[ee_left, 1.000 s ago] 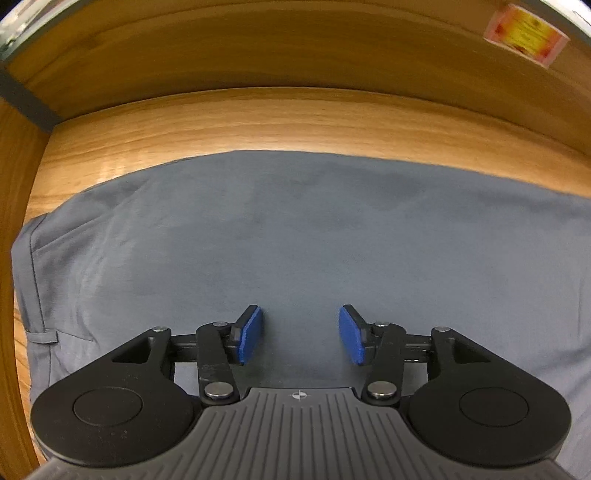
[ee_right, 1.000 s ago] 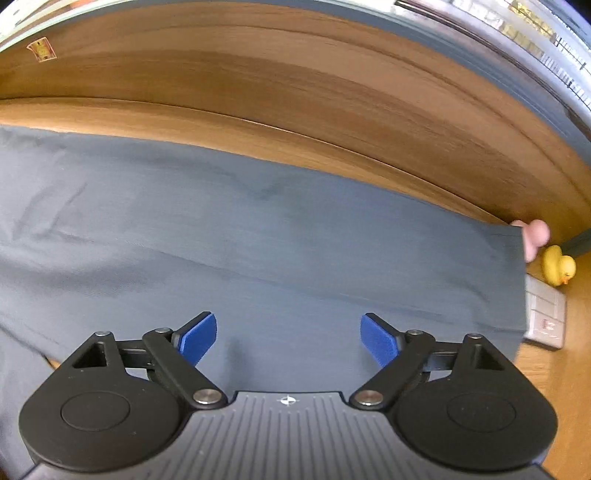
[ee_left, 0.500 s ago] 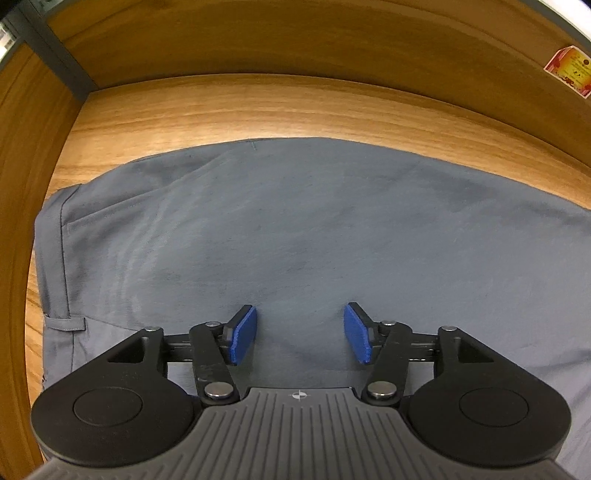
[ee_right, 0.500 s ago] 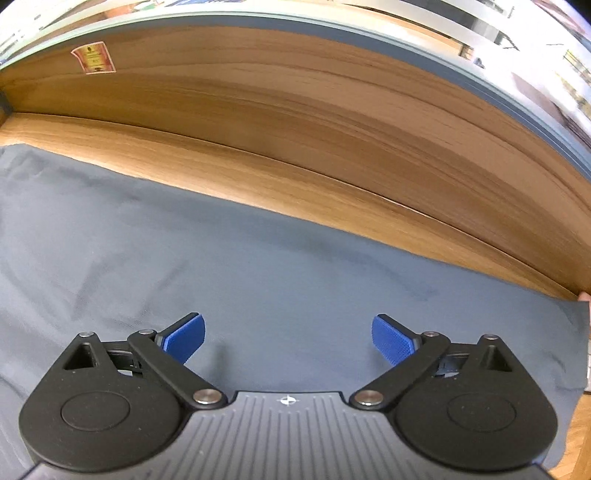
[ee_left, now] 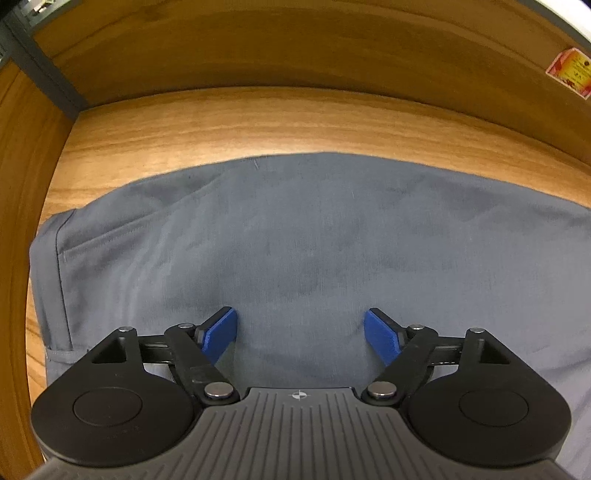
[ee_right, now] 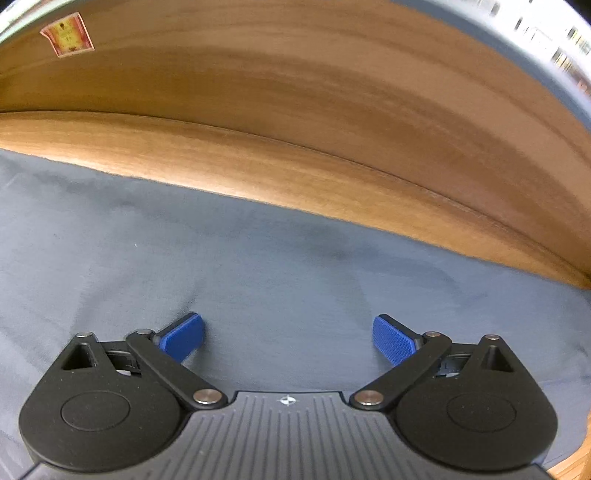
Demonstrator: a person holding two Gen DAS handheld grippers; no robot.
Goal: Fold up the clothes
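Pointing steeply down, the left gripper [ee_left: 300,334] hangs over grey trousers [ee_left: 314,236] spread flat on a wooden worktop [ee_left: 229,122]; its jaws are opening, and only flat cloth lies under the gap between the blue pads [ee_left: 221,334], none of it pinched. To the left of that gripper the trousers end in a waistband [ee_left: 48,266] with a belt loop [ee_left: 61,355] at the near left, and a stitched pocket seam [ee_left: 110,240] runs slantwise toward the far edge of the cloth. Beyond that far edge a bare strip of worktop reaches to a wooden back panel [ee_left: 295,44], which carries a red and yellow sticker [ee_left: 570,72] at the far right. The right gripper [ee_right: 288,338] also points down over the same trousers [ee_right: 258,266], with its jaws spread wide and nothing between them; its blue pads [ee_right: 392,344] stand over smooth cloth, though whether they touch it I cannot tell. Farther out, the far edge of the trousers runs slantwise across that view, with bare worktop [ee_right: 295,173] behind it and the back panel [ee_right: 295,74] rising past that, the sticker [ee_right: 67,35] showing at its far left.
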